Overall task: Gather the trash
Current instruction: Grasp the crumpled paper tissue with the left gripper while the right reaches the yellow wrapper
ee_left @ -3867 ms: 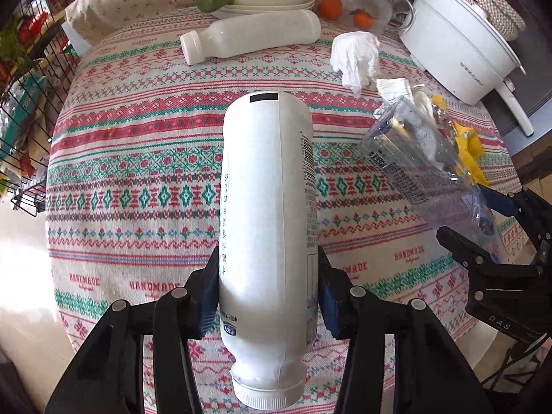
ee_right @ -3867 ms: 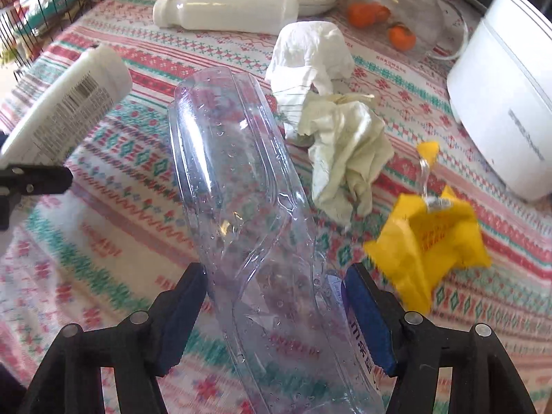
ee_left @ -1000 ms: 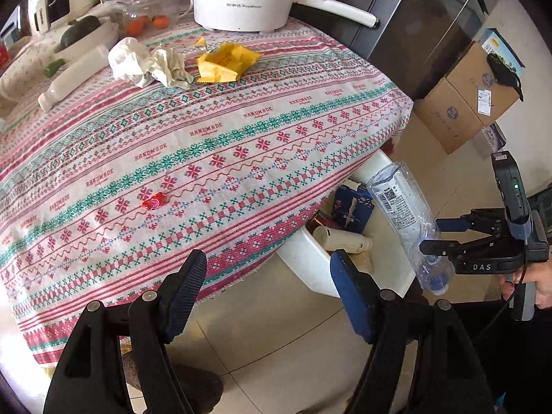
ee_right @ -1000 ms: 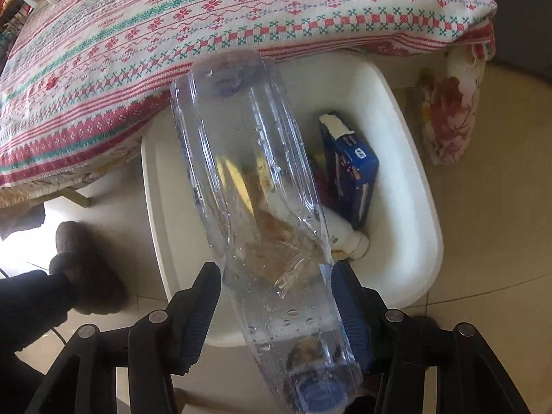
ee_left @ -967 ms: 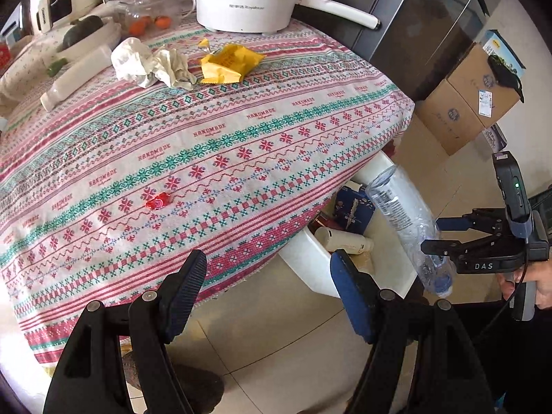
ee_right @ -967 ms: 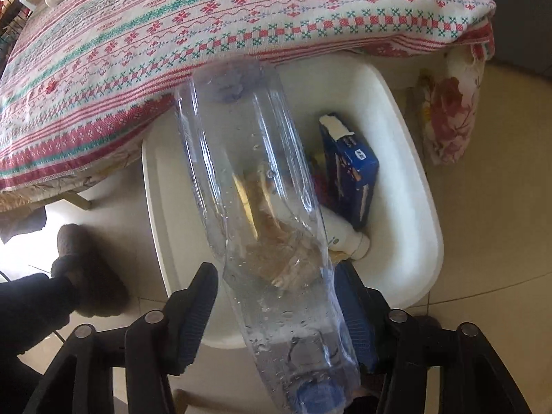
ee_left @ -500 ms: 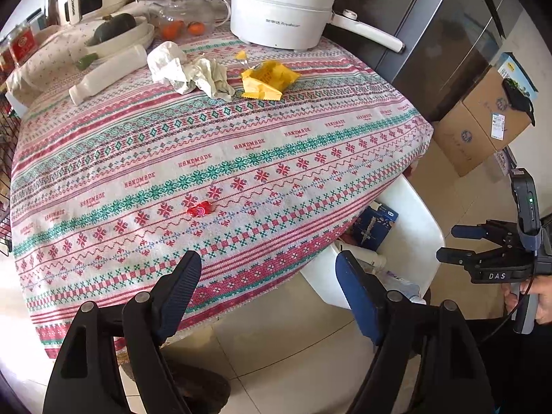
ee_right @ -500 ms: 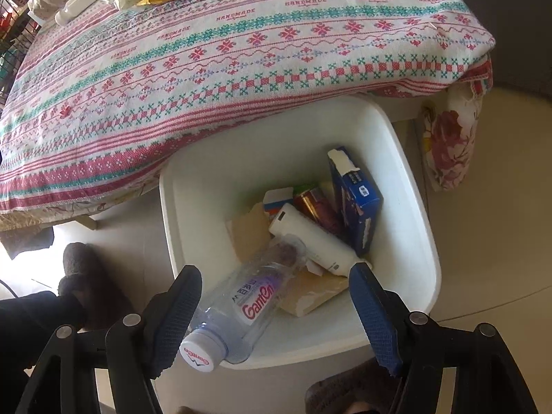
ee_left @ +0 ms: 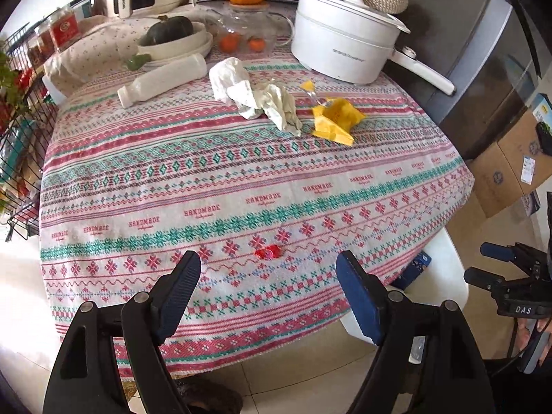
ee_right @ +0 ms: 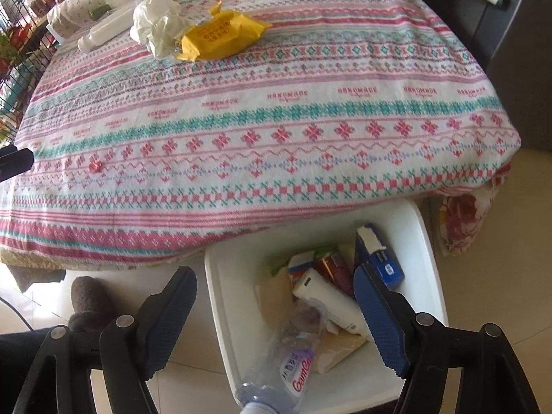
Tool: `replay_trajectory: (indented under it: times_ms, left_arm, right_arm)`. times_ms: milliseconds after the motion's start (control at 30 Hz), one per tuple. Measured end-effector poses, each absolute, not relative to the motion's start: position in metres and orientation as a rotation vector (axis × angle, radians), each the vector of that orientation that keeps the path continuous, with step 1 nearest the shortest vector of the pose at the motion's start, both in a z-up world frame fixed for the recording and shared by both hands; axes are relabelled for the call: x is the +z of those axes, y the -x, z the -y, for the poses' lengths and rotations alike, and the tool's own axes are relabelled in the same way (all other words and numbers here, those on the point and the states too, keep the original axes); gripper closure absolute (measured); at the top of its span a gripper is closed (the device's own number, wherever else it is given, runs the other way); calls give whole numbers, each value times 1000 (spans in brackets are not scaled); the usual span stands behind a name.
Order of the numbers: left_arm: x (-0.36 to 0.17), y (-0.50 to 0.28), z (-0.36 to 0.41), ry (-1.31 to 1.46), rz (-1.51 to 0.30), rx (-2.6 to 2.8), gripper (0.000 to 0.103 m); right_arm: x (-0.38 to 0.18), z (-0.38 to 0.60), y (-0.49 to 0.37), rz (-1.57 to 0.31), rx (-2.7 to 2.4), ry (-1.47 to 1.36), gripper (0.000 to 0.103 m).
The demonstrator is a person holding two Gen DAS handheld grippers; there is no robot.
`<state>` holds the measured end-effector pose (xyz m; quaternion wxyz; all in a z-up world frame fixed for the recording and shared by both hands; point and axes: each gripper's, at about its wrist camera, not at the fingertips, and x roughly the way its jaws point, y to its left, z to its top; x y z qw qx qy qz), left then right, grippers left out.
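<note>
My left gripper (ee_left: pixel 268 293) is open and empty above the near edge of the patterned tablecloth (ee_left: pixel 220 186). A small red wrapper (ee_left: pixel 268 252) lies just beyond its fingertips. Farther back lie a white bottle (ee_left: pixel 162 79), crumpled tissues (ee_left: pixel 255 96) and a yellow wrapper (ee_left: pixel 336 120). My right gripper (ee_right: pixel 273 270) hangs over the white bin (ee_right: pixel 427 252) by the table; its jaws are opening with nothing between them. In the bin lie the clear bottle (ee_right: pixel 293 355), a white bottle (ee_right: pixel 327 300) and a blue carton (ee_right: pixel 383 258).
A white electric pot (ee_left: pixel 345 48), a glass teapot (ee_left: pixel 248 31) and a bowl with a squash (ee_left: pixel 172 38) stand at the back of the table. A wire rack (ee_left: pixel 17 138) is at the left, cardboard boxes (ee_left: pixel 510 169) at the right. A person's slippered foot (ee_right: pixel 86 300) is beside the bin.
The clear bottle left my right gripper and now lies in the bin. Both grippers have risen and swung toward the table; the left one now faces the tabletop.
</note>
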<state>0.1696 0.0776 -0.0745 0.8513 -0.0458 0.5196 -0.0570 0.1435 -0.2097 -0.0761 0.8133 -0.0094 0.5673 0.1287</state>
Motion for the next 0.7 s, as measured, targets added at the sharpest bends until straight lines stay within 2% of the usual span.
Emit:
replay_trajectory:
  times_ms: [367, 700]
  left_arm:
    - [-92, -258, -112, 392, -1002, -37, 21]
    - [-122, -347, -93, 357, -1001, -53, 27]
  right_arm:
    - [-64, 178, -207, -1124, 259, -97, 22]
    - [-89, 197, -246, -1148, 150, -216, 22]
